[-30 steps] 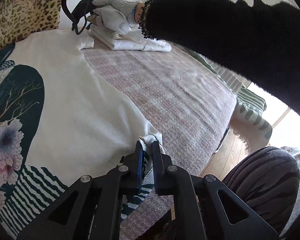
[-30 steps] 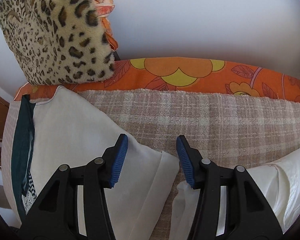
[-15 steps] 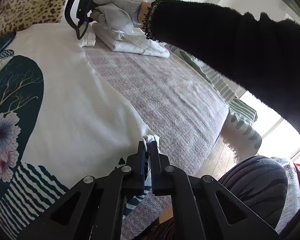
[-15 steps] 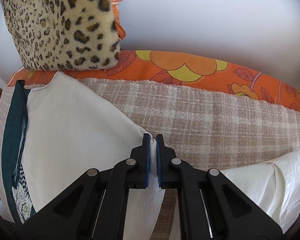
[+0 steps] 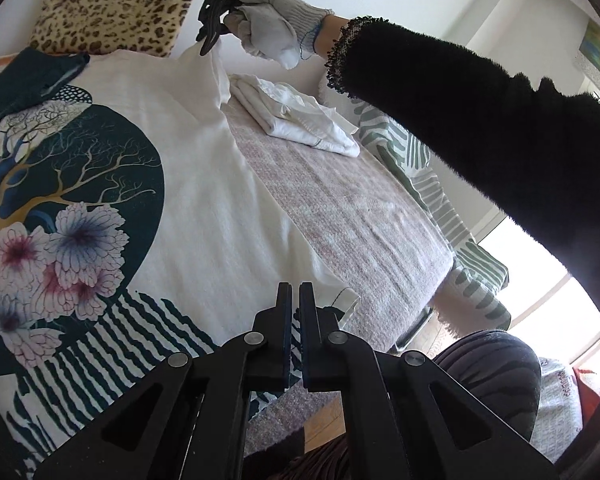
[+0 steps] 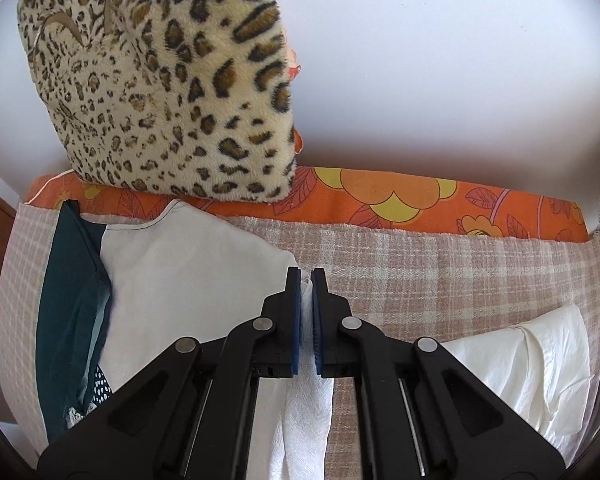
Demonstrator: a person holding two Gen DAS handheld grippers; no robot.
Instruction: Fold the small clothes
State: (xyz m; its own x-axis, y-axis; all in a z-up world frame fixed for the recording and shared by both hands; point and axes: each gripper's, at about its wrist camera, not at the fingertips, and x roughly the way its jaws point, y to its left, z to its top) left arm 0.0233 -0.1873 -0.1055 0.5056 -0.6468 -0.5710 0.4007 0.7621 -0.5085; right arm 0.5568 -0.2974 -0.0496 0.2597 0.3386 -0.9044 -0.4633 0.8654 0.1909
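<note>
Rising at the frame's upper left, my right tool (image 5: 214,38) is pinching the printed shirt (image 5: 204,184)'s shoulder; my left tool (image 5: 295,312) is clamping its hem on the bed (image 5: 352,216). Next I'm judging both must carry this side across.

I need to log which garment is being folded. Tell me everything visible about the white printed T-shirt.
The white printed T-shirt lies front up on the plaid blanket. It looks like soft knit, with a dark teal collar, a teal disc holding a golden tree, pale flowers and wavy teal stripes. The left gripper is shut on its near hem corner; the right gripper is shut on its far sleeve, lifting it. A folded white garment lies apart, beside it.
</note>
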